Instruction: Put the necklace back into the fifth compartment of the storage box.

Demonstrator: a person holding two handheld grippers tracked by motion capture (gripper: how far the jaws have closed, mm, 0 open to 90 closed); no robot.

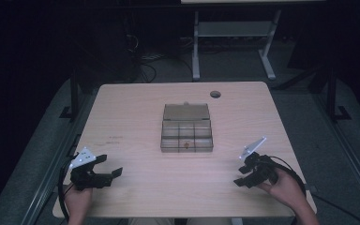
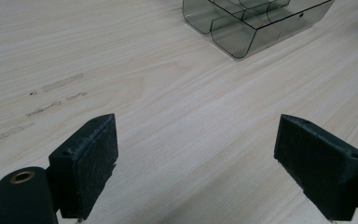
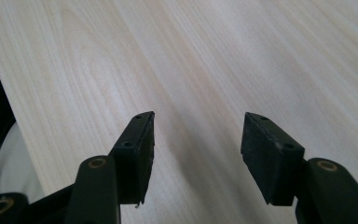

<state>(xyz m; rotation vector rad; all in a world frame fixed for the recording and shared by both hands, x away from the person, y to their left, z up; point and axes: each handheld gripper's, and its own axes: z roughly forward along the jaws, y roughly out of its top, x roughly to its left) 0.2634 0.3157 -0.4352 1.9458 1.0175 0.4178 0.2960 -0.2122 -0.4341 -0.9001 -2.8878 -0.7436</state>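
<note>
A: Where is the clear compartment box [image 1: 186, 129]?

B: It sits mid-table [image 1: 136, 187], lid swung back and lying flat behind it. One front compartment holds a small thing, too tiny to make out.

A: And the left claw [image 1: 108, 168]?

B: Spread wide with nothing between its jaws, low over the near left corner, well apart from the box.

A: The right claw [image 1: 242, 175]?

B: Also spread and gripping nothing, near the right edge, jaws over bare wood.
</note>
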